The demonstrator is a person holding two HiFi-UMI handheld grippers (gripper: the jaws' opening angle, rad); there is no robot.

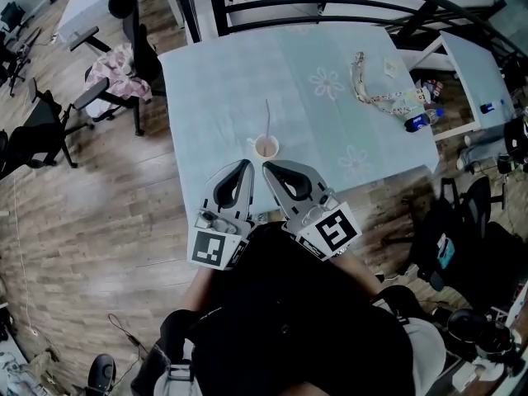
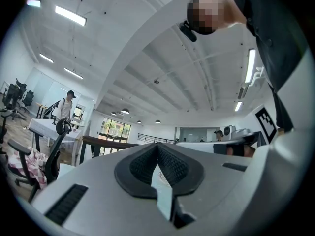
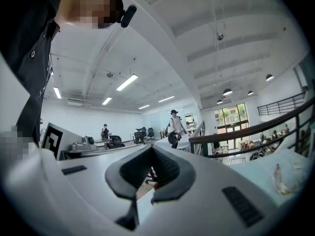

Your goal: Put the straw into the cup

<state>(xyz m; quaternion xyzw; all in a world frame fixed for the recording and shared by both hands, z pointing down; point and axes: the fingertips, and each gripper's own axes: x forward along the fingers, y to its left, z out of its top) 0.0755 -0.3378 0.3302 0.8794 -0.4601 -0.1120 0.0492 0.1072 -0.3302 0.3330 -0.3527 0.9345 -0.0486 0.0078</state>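
A small white cup stands on the pale blue table near its front edge. A thin straw stands upright in the cup. My left gripper and right gripper are held side by side close to the person's body, tips just short of the cup. Each points level, away from the person. In the left gripper view the left gripper has its jaws together with nothing held. The right gripper in its own view is likewise shut and empty. Neither gripper view shows the cup.
A lanyard lies on the table's right part, and a blue bottle sits beyond its right edge. Office chairs stand to the left, a dark railing runs behind the table, and bags lie on the floor at right.
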